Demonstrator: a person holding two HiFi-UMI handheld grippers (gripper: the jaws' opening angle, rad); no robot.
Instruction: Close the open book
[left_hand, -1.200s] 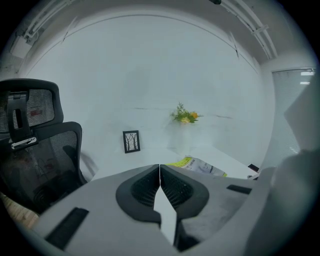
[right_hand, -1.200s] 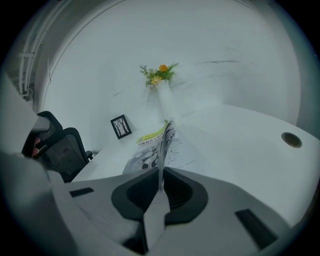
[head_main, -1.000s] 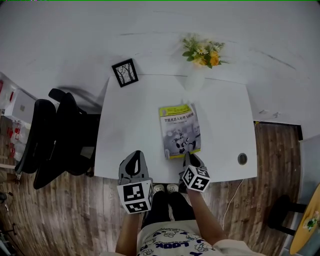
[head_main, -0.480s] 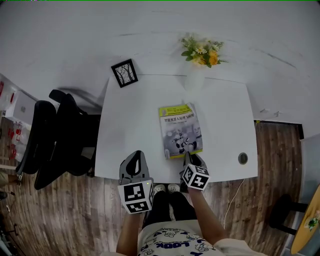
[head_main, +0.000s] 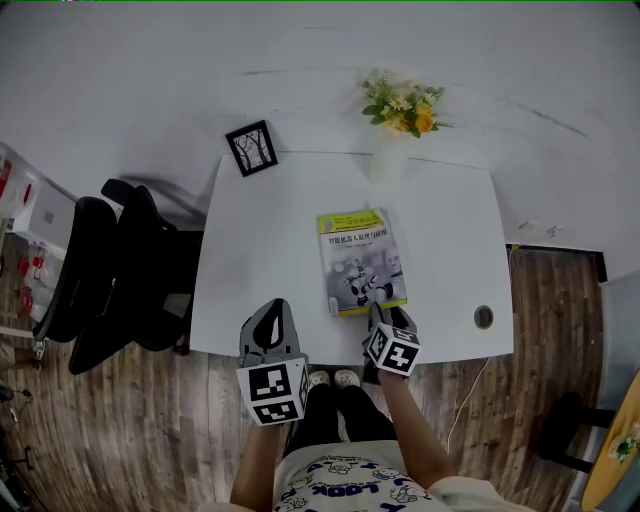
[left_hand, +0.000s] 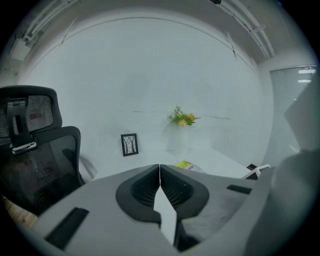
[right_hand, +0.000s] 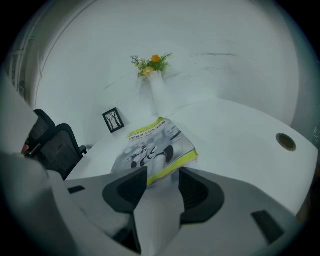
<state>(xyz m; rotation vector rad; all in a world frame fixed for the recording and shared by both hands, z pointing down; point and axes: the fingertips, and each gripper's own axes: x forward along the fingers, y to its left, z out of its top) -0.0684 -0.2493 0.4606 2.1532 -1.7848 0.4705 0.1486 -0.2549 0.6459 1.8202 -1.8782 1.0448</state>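
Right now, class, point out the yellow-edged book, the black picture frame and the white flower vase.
yellow-edged book (head_main: 362, 262), head view, middle of its cover.
black picture frame (head_main: 250, 147), head view, its centre.
white flower vase (head_main: 388, 162), head view, its body.

Dim, even light; gripper views bend strongly, edges perhaps slightly blurred.

A white rectangular table (head_main: 260, 260) stands on a brown wood-plank floor (head_main: 150, 430). A small black-framed picture of bare trees (head_main: 250, 146) stands at its far left corner, and a white vase (head_main: 388, 162) of yellow and orange flowers (head_main: 405, 105) at the far edge. A round grey cable hole (head_main: 484, 317) lies near the front right corner. A black mesh office chair (head_main: 110, 270) stands beside the left side
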